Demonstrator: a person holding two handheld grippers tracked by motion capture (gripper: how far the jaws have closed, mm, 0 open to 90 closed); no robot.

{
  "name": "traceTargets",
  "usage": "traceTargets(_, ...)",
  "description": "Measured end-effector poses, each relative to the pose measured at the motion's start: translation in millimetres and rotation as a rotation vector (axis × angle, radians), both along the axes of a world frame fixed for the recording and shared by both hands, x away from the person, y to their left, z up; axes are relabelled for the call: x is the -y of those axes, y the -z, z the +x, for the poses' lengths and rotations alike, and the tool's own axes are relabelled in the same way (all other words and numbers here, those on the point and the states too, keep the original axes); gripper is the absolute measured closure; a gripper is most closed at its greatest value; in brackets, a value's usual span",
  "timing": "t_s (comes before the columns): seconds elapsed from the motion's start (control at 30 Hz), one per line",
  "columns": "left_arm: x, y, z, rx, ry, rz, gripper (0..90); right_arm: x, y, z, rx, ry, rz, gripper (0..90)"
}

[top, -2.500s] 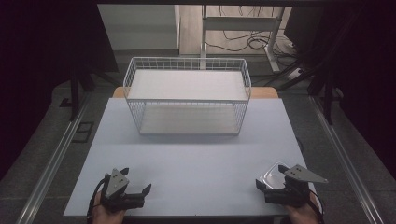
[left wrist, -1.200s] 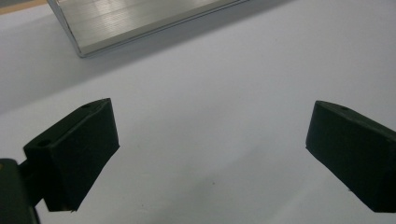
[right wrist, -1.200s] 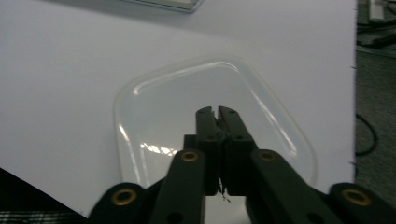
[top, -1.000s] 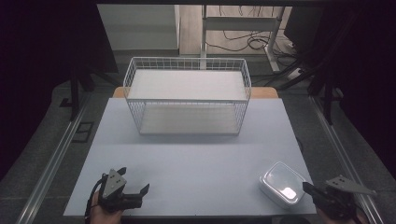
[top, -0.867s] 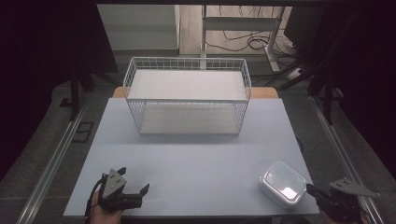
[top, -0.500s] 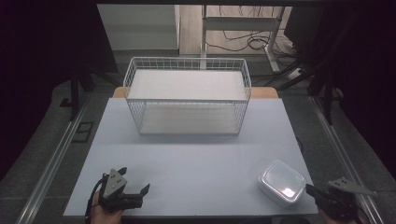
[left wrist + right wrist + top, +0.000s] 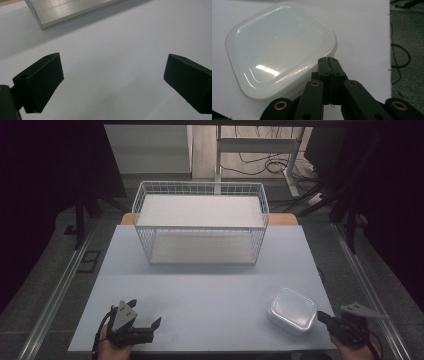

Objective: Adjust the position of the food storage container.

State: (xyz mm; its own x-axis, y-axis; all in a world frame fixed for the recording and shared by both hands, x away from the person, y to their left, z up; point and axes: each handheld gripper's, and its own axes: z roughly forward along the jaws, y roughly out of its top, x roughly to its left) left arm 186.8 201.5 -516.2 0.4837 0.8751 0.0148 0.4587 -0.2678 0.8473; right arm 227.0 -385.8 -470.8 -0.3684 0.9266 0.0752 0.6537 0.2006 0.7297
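Observation:
A white lidded plastic container lies on the table's near right part. My right gripper is shut, its jaws pressed together with nothing between them; the tips sit right at the container's near right side, and I cannot tell whether they touch it. My left gripper rests at the near left of the white table, open wide over bare surface with nothing between its fingers.
A white wire basket stands at the back middle of the table, and its metal base edge shows at the top of the left gripper view. The table's right edge drops to a floor with cables.
The container, earlier at my right gripper, now lies alone on the table. The right gripper drew back to the table's near right corner and has lately edged down toward the container. The left gripper kept still.

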Motion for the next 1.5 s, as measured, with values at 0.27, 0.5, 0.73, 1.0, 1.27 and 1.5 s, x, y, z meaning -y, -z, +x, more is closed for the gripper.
traceTargets(0.27, 0.7, 0.7, 0.6, -0.006, 0.002, 0.000, 2.3, -18.3, 9.9, 11.4, -0.048, -0.066, 0.009, 89.0)
traceTargets(0.5, 2.6, 2.2, 2.0, -0.020, 0.010, -0.001, 2.4, -35.0, 14.5, 26.8, -0.073, -0.104, 0.046, 88.9)
traceTargets(0.73, 2.7, 2.4, 2.4, -0.025, 0.010, -0.002, 2.4, -55.5, 16.8, 43.0, -0.086, -0.152, 0.068, 88.8)
traceTargets(1.0, 2.1, 2.9, 3.0, -0.038, 0.007, -0.003, 2.8, -90.7, 19.4, 60.8, -0.089, -0.236, 0.072, 88.7)
traceTargets(1.27, 2.9, 3.2, 2.7, -0.046, -0.006, 0.009, 3.0, -118.6, 21.2, 67.0, -0.094, -0.305, 0.074, 88.7)
traceTargets(1.5, 2.5, 3.4, 3.5, -0.055, -0.002, 0.008, 3.4, -145.6, 23.1, 71.9, -0.094, -0.360, 0.078, 88.7)
